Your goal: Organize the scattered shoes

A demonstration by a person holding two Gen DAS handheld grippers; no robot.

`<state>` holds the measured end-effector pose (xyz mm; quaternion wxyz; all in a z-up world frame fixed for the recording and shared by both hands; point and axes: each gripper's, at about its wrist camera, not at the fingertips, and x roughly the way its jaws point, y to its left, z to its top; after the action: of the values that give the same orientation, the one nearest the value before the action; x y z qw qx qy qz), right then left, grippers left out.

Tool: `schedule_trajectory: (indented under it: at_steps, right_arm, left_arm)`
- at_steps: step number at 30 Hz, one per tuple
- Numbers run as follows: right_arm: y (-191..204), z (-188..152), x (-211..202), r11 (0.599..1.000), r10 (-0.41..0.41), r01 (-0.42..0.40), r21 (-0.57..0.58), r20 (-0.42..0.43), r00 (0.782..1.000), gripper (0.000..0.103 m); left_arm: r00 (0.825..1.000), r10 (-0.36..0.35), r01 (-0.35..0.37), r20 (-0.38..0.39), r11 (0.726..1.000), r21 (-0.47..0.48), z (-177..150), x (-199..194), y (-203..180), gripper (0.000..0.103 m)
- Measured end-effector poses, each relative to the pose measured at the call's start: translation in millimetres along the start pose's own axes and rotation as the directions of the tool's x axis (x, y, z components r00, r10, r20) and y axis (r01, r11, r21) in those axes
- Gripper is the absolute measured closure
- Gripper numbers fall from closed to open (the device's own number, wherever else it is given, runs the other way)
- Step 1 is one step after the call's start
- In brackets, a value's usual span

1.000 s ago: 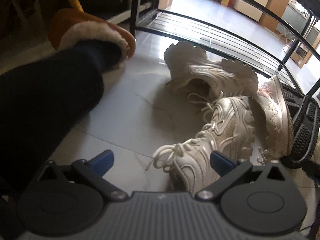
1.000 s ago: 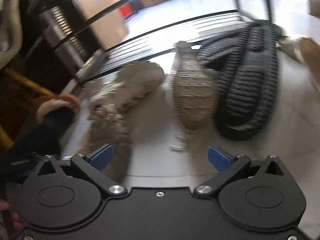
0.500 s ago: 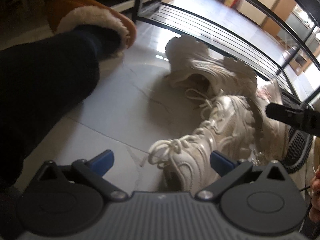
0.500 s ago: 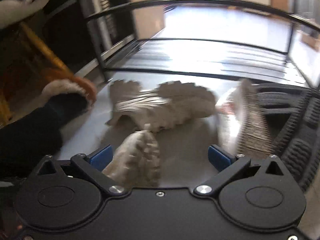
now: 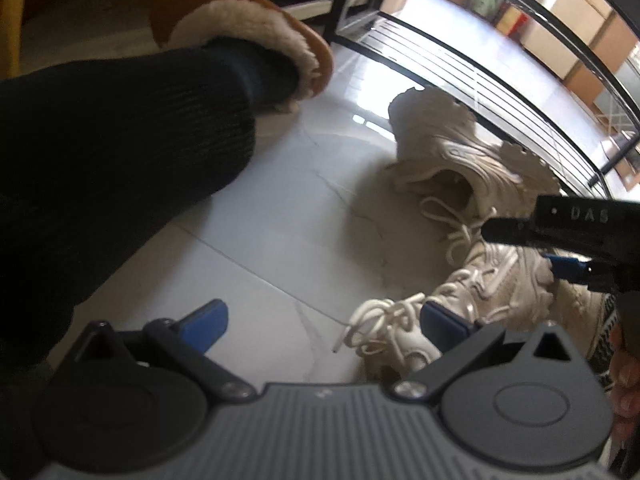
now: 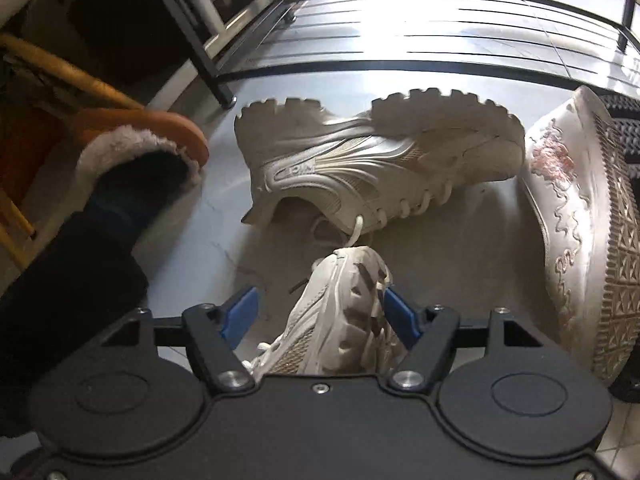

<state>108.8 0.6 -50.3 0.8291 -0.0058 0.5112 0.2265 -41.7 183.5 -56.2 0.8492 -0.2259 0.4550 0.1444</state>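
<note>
Two cream chunky sneakers lie on the pale tile floor. The near sneaker (image 6: 340, 312) (image 5: 472, 296) sits between the blue pads of my right gripper (image 6: 320, 314), whose jaws are narrowed around its toe; the right pad touches it, a gap shows at the left pad. The far sneaker (image 6: 372, 164) (image 5: 452, 160) lies on its side by the rack. My left gripper (image 5: 324, 322) is open and empty over bare floor, just left of the near sneaker's laces. The right gripper also shows in the left wrist view (image 5: 568, 240).
A black metal shoe rack (image 6: 440, 32) (image 5: 460, 60) stands behind the shoes. A white patterned shoe (image 6: 580, 232) lies on its side at right, against black-soled shoes (image 6: 624, 128). The person's dark-trousered leg (image 5: 112, 160) in an orange fleece slipper (image 6: 148, 136) fills the left.
My right gripper has swung left and dropped onto the near sneaker, its jaws now narrower around it. My left gripper has shifted a little; its jaws stay open.
</note>
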Motion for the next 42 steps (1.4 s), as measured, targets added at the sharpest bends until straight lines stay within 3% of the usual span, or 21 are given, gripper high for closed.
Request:
schedule_trajectory:
  at_steps: [8,15,17,21,23,31,42]
  right_arm:
    - [10.9,5.4,26.0,0.997,-0.072,0.068,-0.044,-0.099,0.992,0.030]
    - [-2.4,-5.9,8.6,1.000,-0.015,0.014,-0.019,-0.061,0.998,0.037]
    - [-8.1,-7.0,2.5,1.000,0.004,-0.004,0.000,-0.048,0.999,0.044]
    - [-35.2,-9.2,-11.5,0.996,0.001,0.002,0.091,-0.031,1.000,0.044]
    - [-51.8,-10.6,-15.9,0.989,0.040,-0.037,0.146,-0.017,0.999,0.044]
    - [-116.2,-42.4,-50.9,0.924,0.091,-0.107,0.367,0.060,0.994,0.045]
    - [-169.7,-101.7,-79.0,0.835,0.121,-0.172,0.522,0.131,0.984,0.045]
  left_arm:
    - [1.000,0.016,-0.016,0.009,1.000,-0.004,1.7,-0.5,4.3,0.001]
    - [1.000,0.024,-0.024,0.002,1.000,-0.005,1.8,3.0,4.5,0.001]
    - [1.000,0.028,-0.028,0.011,1.000,0.005,1.6,1.9,3.4,0.001]
    - [0.999,0.034,-0.034,0.016,0.999,0.016,1.1,1.4,2.7,0.001]
    - [0.999,0.037,-0.037,0.010,0.999,0.017,0.7,2.2,3.0,0.001]
    - [0.999,0.041,-0.041,0.009,0.999,0.016,0.3,1.8,2.7,0.001]
    - [0.999,0.048,-0.048,0.011,0.998,0.045,-2.6,-0.3,-2.2,0.001]
